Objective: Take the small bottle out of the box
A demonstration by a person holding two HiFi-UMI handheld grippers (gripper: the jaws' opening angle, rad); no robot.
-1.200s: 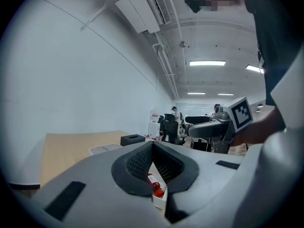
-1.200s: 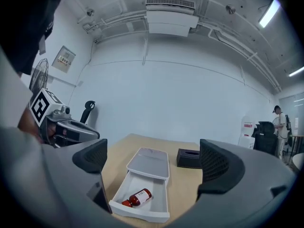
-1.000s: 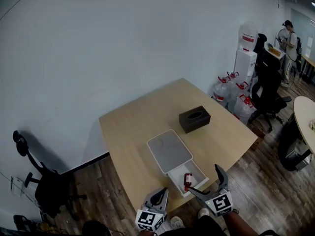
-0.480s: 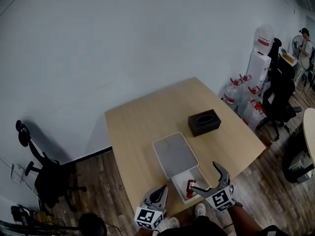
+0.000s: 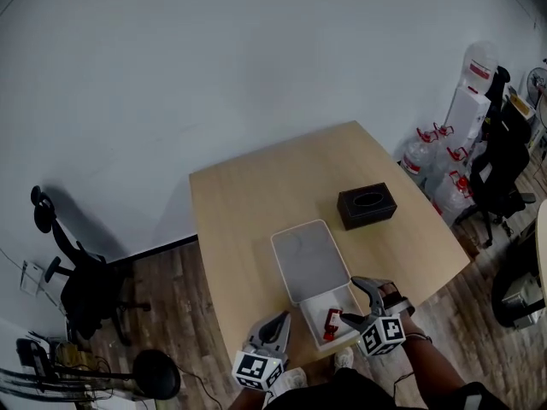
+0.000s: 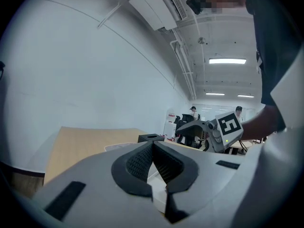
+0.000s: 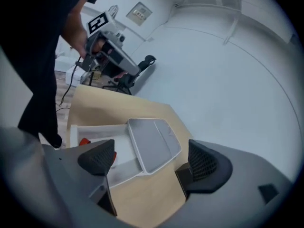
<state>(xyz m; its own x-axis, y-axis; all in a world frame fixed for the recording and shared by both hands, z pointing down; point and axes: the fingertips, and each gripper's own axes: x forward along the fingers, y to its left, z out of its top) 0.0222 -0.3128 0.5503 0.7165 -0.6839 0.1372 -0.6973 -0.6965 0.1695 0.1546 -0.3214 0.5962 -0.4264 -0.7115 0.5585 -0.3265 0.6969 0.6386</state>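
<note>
Small bottle (image 5: 331, 321) is being seen lying in the pulled-out drawer (image 5: 313, 313) of the box (image 5: 309, 259), right gripper (image 5: 352, 302) poised just above. Left gripper (image 6: 153, 145) is being held clenched, empty. Right jaws, spread, have just been narrowing, gripping nothing.

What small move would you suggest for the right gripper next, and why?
Probably ease the right gripper down until its jaws straddle the small bottle: they stand apart, having just closed slightly with nothing gripped, and the bottle lies in the open box beside one jaw.
</note>
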